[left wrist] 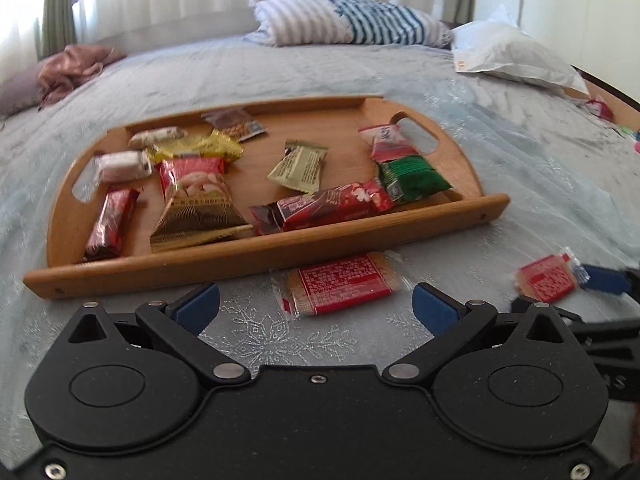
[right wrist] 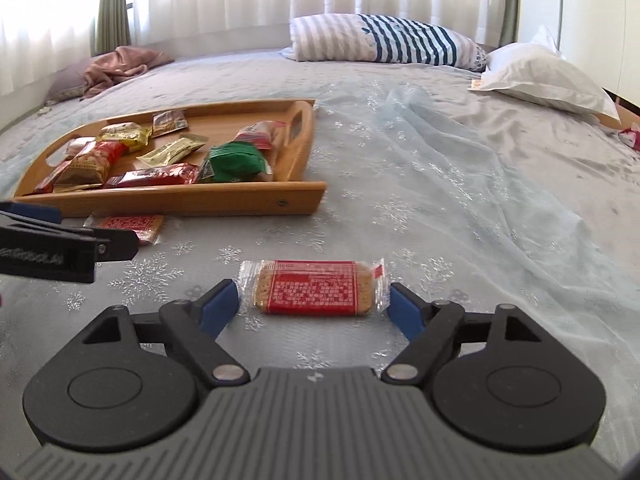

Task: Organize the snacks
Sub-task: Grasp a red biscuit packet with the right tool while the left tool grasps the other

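**Two biscuit packs left on the bed, most snacks already in the tray**

The bed [right wrist: 400,152], under a pale blue cover with silver snowflakes, fills both views; pillows lie at its far end. On its left half sits the wooden tray [left wrist: 256,258], its near rail facing the cameras. Most of the sorting looks done: the tray already holds about ten wrapped snacks, among them a long red bar [left wrist: 320,206] against the near rail, a green packet [left wrist: 412,178] by the right handle, a red and gold peanut bag [left wrist: 192,196] and a yellow packet [left wrist: 196,148] toward the left.

What remains, as far as the pictures show, is two biscuit packs with red labels lying loose on the cover. The left biscuit pack [left wrist: 340,284] lies just in front of the tray's near rail. The left gripper [left wrist: 316,308] hovers near it with its fingers wide and nothing between them; the pack lies just beyond the blue pads.

The right biscuit pack [right wrist: 314,288] lies further right, well apart from the tray. The right gripper [right wrist: 314,312] is lined up on it, fingers spread wide, one pad at each end of the wrapper. They are close to the crimped ends, but the pack rests flat on the bed, not lifted, so I judge it not yet gripped.

Something red also shows at the far right edge of the bed, too small to identify.
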`<state>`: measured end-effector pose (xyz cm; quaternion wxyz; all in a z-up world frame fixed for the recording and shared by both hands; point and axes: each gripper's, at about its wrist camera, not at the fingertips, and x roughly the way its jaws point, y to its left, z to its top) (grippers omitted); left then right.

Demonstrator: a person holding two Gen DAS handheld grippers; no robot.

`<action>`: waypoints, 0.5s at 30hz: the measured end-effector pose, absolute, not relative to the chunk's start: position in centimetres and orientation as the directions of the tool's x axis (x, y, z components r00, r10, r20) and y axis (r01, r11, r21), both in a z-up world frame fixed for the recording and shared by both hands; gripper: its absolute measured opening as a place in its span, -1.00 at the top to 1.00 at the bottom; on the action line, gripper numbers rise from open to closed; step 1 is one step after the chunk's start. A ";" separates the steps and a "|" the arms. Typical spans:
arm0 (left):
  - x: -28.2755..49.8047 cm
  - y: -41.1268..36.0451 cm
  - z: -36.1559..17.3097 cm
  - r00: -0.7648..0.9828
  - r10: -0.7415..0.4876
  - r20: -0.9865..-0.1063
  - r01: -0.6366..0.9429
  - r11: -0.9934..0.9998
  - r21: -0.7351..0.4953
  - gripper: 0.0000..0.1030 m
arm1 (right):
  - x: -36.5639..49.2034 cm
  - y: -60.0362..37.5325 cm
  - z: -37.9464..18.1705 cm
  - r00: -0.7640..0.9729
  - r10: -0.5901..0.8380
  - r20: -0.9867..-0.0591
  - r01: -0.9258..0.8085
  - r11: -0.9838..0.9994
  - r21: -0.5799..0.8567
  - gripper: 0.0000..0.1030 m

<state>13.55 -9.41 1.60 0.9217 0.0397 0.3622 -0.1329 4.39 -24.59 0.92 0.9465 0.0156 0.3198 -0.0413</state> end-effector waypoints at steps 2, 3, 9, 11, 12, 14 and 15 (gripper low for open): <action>14.4 -9.5 1.1 0.696 -0.205 -0.689 0.254 0.967 -0.032 -0.99 | 4.2 -24.7 0.8 0.795 -0.066 -0.603 0.092 0.996 0.013 -0.72; 14.7 -9.6 1.0 0.697 -0.202 -0.688 0.247 0.968 -0.034 -0.99 | 4.1 -24.6 0.7 0.796 -0.070 -0.601 0.091 0.996 0.005 -0.74; 15.5 -10.7 0.6 0.702 -0.185 -0.688 0.227 0.973 -0.030 -1.00 | 4.3 -23.9 0.6 0.794 -0.088 -0.602 0.083 0.996 -0.036 -0.84; 15.4 -10.9 0.3 0.712 -0.174 -0.680 0.217 0.976 -0.022 -0.99 | 4.4 -24.0 0.6 0.793 -0.085 -0.603 0.083 0.996 -0.032 -0.85; 15.3 -11.0 0.2 0.717 -0.167 -0.676 0.218 0.976 -0.010 -0.99 | 4.4 -24.0 0.6 0.793 -0.085 -0.603 0.084 0.996 -0.029 -0.87; 15.1 -11.2 0.1 0.724 -0.171 -0.668 0.227 0.974 -0.002 -0.92 | 4.5 -24.0 0.6 0.790 -0.087 -0.607 0.086 0.996 -0.031 -0.92; 14.9 -11.2 0.1 0.726 -0.180 -0.663 0.235 0.972 -0.007 -0.81 | 4.6 -23.9 0.6 0.787 -0.090 -0.610 0.086 0.996 -0.036 -0.95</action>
